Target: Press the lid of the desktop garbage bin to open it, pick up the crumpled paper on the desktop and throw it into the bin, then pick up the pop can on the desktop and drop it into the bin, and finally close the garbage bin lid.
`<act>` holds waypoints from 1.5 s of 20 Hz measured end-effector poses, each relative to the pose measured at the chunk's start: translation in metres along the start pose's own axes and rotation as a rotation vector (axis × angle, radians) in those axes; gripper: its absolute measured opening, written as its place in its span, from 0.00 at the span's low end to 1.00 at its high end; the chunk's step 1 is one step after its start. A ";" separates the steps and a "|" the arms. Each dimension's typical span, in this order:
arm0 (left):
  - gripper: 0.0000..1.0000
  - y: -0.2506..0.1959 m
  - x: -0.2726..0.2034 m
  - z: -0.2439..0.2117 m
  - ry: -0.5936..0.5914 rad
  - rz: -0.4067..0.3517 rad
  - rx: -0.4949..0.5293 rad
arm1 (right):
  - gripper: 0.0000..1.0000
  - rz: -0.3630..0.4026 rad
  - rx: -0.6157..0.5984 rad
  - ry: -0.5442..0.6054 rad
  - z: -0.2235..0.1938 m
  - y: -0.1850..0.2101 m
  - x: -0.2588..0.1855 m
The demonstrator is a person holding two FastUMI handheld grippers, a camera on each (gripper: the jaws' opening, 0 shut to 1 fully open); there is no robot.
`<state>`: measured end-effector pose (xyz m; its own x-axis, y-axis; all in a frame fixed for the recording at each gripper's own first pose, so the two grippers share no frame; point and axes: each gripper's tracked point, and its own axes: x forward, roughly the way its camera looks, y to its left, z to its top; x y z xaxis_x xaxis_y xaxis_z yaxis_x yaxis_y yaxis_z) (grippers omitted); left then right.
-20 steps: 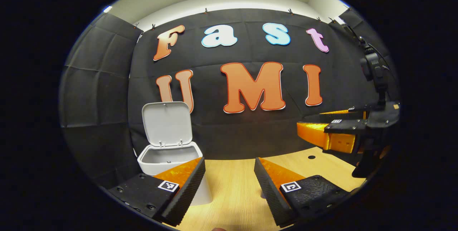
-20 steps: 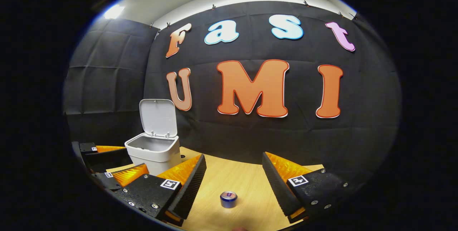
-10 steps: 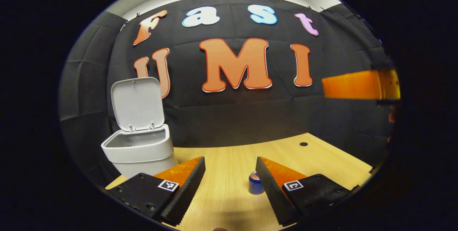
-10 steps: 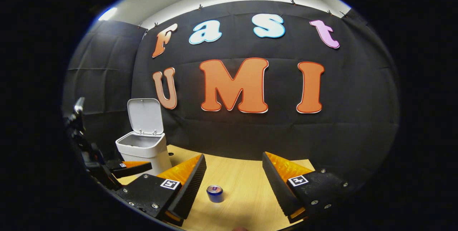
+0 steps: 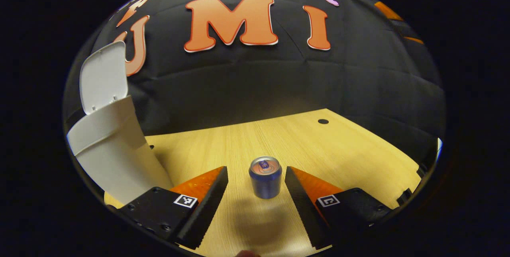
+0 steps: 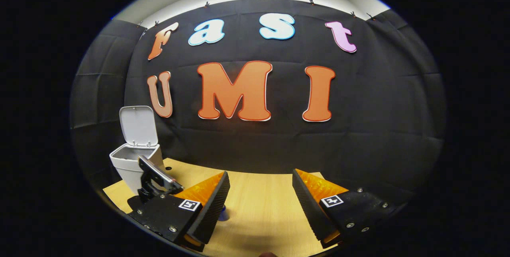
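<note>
1. Between the left gripper's (image 5: 255, 177) two fingers, in left gripper view, stands the pop can (image 5: 265, 177): upright, blue body, silver top w/ tab, on the wooden desktop (image 5: 318, 149). Gap shows on both sides of the can; fingers spread, neither touching it, so that claw is open and holding nothing.
2. Can casts a soft shadow on the wood toward the camera.
3. Garbage bin (image 5: 107, 145) sits at far left of same view, near the desktop's left edge, well apart from the can. White body, lid (image 5: 102, 75) swung up and back, standing roughly upright against the booth wall. Inside of bin not visible from this angle.
4. Small dark round hole (image 5: 323, 121) in the desktop, beyond the can, toward the right rear.
5. Right gripper view: right gripper (image 6: 259, 191) also w/ fingers apart, nothing between them, so open and empty, above bare wood.
6. Same view: a sliver of blue just beside the tip of its left finger, prob. the can (image 6: 224, 213), mostly hidden.
7. Bin (image 6: 133, 163) far left there, lid (image 6: 137, 125) up; a dark device w/ a flat slanted top (image 6: 155, 177) sits in front of it. Cannot tell what it is.
</note>
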<state>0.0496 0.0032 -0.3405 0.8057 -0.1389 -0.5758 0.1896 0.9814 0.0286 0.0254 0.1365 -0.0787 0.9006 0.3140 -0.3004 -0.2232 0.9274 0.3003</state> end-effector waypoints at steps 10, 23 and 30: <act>0.94 -0.018 0.095 -0.049 0.151 -0.043 0.040 | 0.94 -0.152 -0.026 0.059 -0.011 -0.033 -0.017; 0.84 -0.010 0.075 -0.018 0.094 -0.034 0.022 | 0.94 -0.092 -0.027 0.052 -0.012 -0.017 -0.013; 0.83 0.016 -0.022 0.057 -0.103 0.060 -0.053 | 0.94 0.017 0.015 0.024 -0.009 0.001 0.000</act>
<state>0.0671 0.0142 -0.2804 0.8684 -0.0903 -0.4876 0.1119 0.9936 0.0153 0.0220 0.1395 -0.0868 0.8874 0.3350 -0.3167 -0.2329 0.9187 0.3190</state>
